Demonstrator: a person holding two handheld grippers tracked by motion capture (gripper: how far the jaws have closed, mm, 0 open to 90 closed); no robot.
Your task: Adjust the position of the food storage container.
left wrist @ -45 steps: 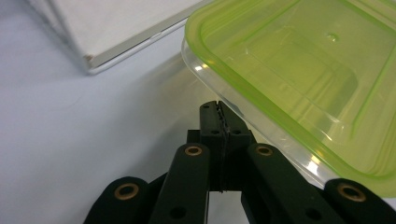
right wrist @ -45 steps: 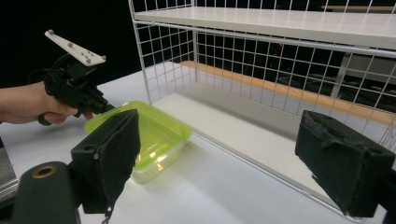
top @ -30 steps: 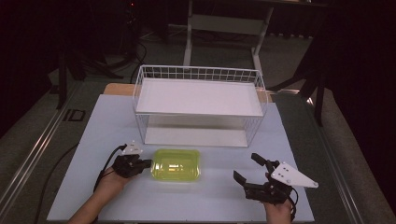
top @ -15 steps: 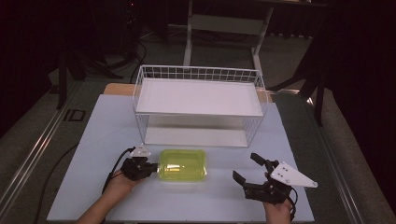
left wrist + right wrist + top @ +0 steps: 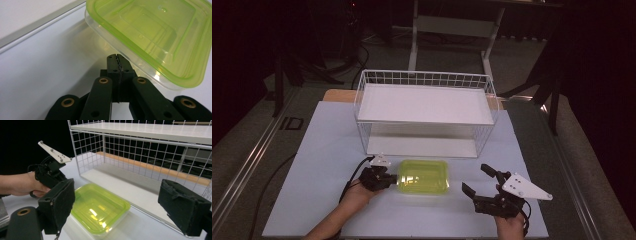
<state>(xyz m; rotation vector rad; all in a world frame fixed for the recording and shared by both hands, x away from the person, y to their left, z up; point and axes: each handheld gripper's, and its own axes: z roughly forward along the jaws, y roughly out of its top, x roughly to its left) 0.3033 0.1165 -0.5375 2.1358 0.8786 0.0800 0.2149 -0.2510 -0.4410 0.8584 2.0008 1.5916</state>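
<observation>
Working on a pale bench (image 5: 327,200) in a dark room, we press our closed left fingers (image 5: 117,65) against the green-lidded container (image 5: 423,176); right fingers (image 5: 479,180) gape empty.

Light falls from above onto the table (image 5: 327,150), which is bright while the room behind the rack (image 5: 424,102) lies nearly black. Glare spots glint on the box (image 5: 98,216) lid. The high view is soft and grainy; near jaws blur in both gripper views.
</observation>
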